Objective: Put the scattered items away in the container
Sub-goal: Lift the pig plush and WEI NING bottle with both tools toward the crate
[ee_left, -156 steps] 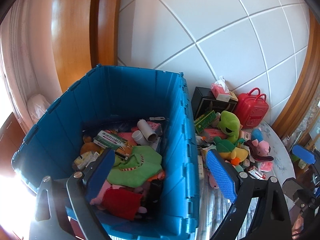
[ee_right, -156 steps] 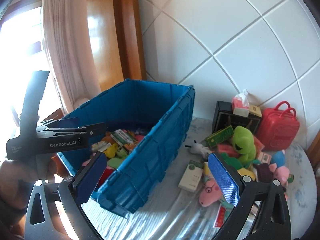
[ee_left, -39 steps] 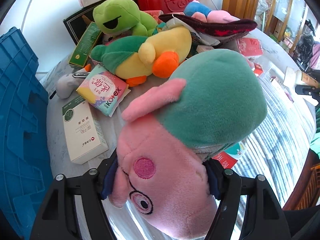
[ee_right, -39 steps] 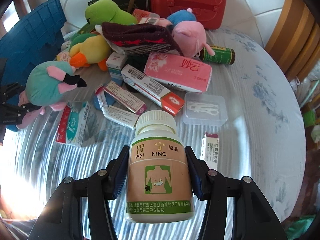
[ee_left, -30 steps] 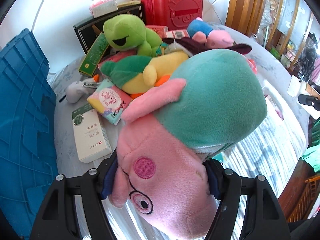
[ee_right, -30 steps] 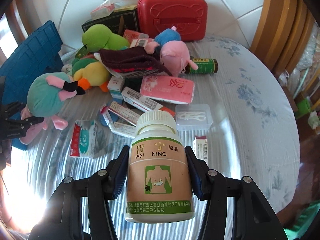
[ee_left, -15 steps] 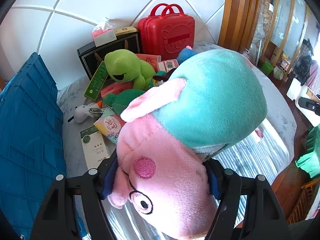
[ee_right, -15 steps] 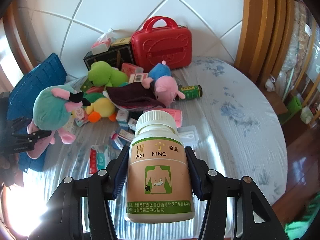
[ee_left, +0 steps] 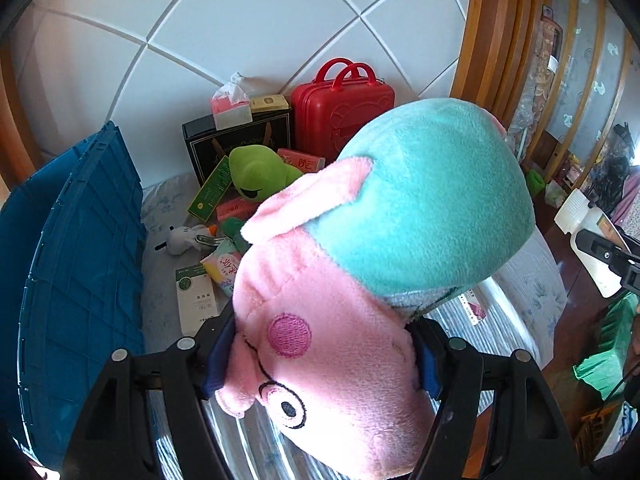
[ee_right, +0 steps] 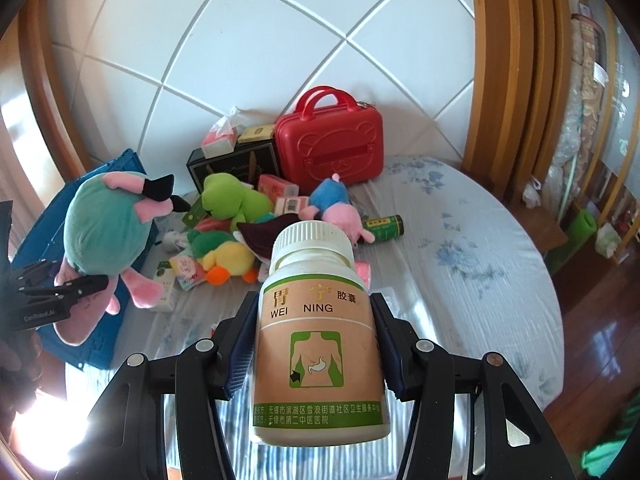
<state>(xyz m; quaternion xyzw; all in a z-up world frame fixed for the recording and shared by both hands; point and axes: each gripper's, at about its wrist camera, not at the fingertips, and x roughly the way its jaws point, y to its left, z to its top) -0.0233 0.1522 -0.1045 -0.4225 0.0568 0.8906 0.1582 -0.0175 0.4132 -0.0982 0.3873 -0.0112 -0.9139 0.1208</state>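
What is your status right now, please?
Left gripper shut on pig plush. Right gripper shut on pill bottle. Blue crate to the left, nothing blocking.

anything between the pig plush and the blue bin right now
Nothing visible. The pig plush, clamped in the left hand-held gripper, hangs right beside the blue bin, whose wall is just to its left; the bin's opening is out of frame.

Pink-and-teal plush pig (ee_left: 372,264); tan bottle (ee_right: 318,336), white cap; blue crate (ee_left: 76,264); red case (ee_right: 330,140).
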